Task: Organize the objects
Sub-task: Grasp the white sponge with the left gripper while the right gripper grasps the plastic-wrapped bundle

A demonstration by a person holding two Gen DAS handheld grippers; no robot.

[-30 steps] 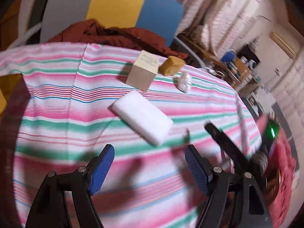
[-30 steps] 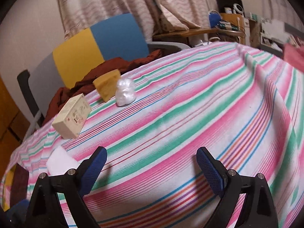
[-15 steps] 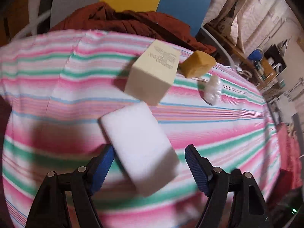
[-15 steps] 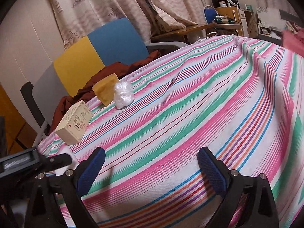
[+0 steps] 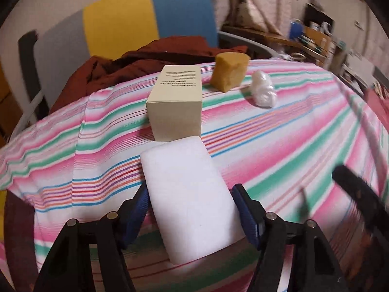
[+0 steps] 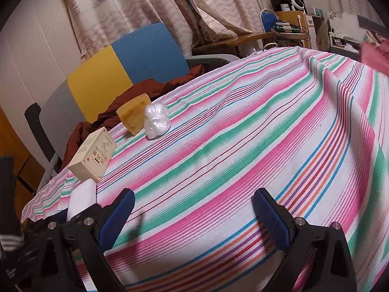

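Observation:
A white foam block (image 5: 189,194) lies on the striped tablecloth (image 5: 279,141) between the fingers of my left gripper (image 5: 192,211), whose blue pads sit against its two long sides. Beyond it stand a cream carton (image 5: 176,102), a yellow sponge (image 5: 228,69) and a crumpled clear plastic wad (image 5: 263,88). My right gripper (image 6: 193,219) is open and empty above bare cloth. In the right wrist view the carton (image 6: 93,154), the sponge (image 6: 133,113), the wad (image 6: 156,120) and the white block (image 6: 81,199) sit at the left.
A chair with grey, yellow and blue back panels (image 5: 136,24) stands behind the table with a rust-brown garment (image 5: 145,58) over it. Curtains (image 6: 145,7) and cluttered desks (image 6: 289,26) fill the back right. The table edge drops off at the left.
My left gripper has moved forward over the white block and its fingers have closed in against the block's sides. The right gripper stays open and has shifted only slightly.

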